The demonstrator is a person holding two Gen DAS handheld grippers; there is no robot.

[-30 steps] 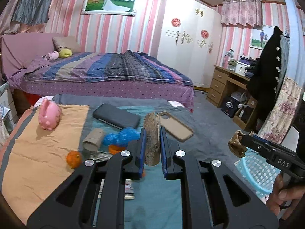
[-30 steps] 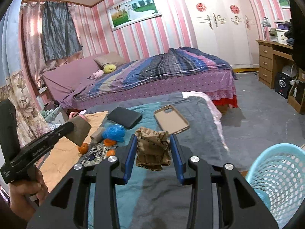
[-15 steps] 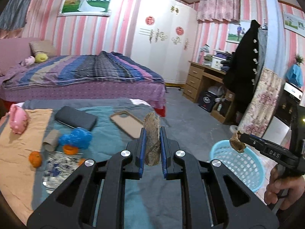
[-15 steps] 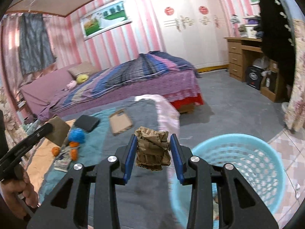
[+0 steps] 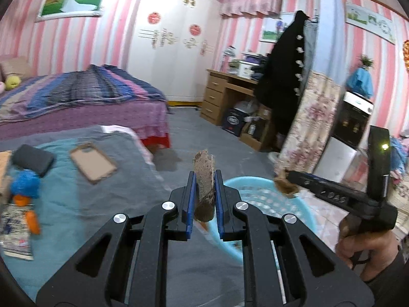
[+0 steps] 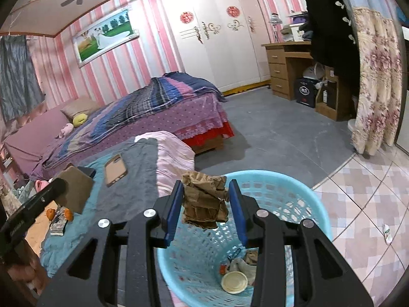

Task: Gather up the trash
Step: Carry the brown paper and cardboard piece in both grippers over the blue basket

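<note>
My left gripper (image 5: 203, 199) is shut on a flat brown cardboard scrap (image 5: 203, 179), held upright beside the rim of the light blue trash basket (image 5: 258, 186). My right gripper (image 6: 205, 204) is shut on a crumpled brown paper wad (image 6: 204, 199) and hangs over the basket (image 6: 301, 192), which holds a round lid (image 6: 234, 282) and other scraps. The right gripper with its wad (image 5: 283, 185) shows in the left wrist view above the basket. The left gripper (image 6: 61, 190) with its cardboard (image 6: 76, 192) shows at the left of the right wrist view.
A low bed with a teal and grey cover (image 5: 84, 199) holds a tan phone case (image 5: 93, 162), a dark pouch (image 5: 33, 158), a blue crumpled bag (image 5: 24, 184), orange bits (image 5: 33, 221) and a printed wrapper (image 5: 15, 230). A desk (image 6: 286, 66) and floral curtain (image 6: 375, 84) stand beyond.
Both grippers have swung right, from over the bed cover toward the basket, each keeping its scrap. The right gripper now hangs over the basket.
</note>
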